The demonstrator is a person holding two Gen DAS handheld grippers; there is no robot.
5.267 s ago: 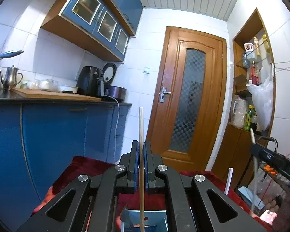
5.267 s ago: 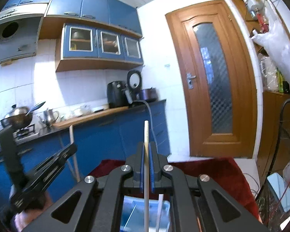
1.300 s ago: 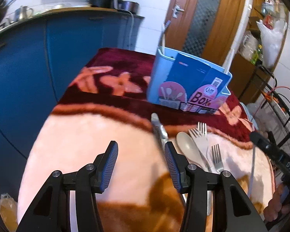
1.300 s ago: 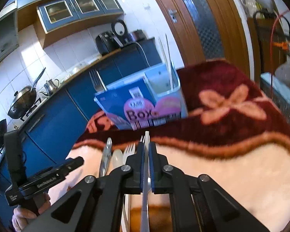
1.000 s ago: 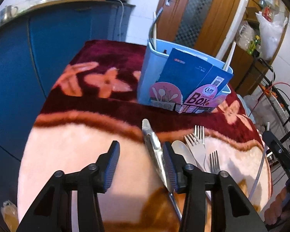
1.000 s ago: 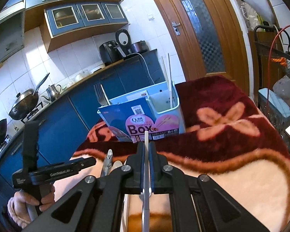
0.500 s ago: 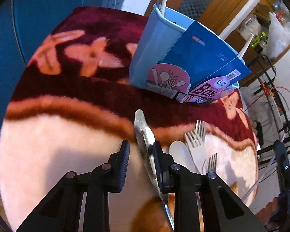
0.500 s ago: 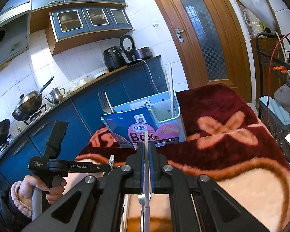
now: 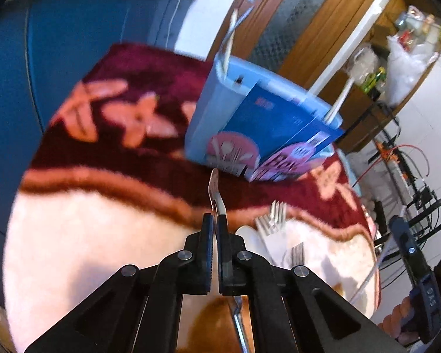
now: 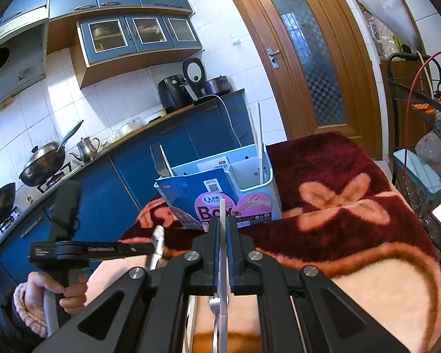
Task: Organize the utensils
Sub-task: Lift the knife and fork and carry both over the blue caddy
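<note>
The left gripper (image 9: 214,225) has its jaws pinching a shiny metal knife (image 9: 215,189) near the tip. From the right wrist camera, the knife sticks up past the jaws, and its long handle trails down below them toward the surface. The right gripper (image 10: 223,229) has its jaws pinching a thin white chopstick (image 10: 222,209), which points up toward the blue utensil box (image 10: 220,188).

The box stands on a fuzzy red and cream blanket (image 9: 103,135). It has parts inside. One fork (image 10: 157,158) stands at the left end, and two more chopsticks (image 10: 258,135) stand in the right part. More forks (image 9: 275,217) and a white spoon (image 9: 251,236) lie on the blanket just beside the left gripper.

Here is what could go wrong. The knife is smooth and is held near one end, so most of it hangs free. It may swing or slip out if it is lifted fast. The chopstick is skinny, so it may turn in the jaws and miss its part of the box. The box looks light and sits on soft fuzz. A hard poke on its rim may tip it and spill what is inside. The two grippers are near each other, so they may bump on the way to the box.
</note>
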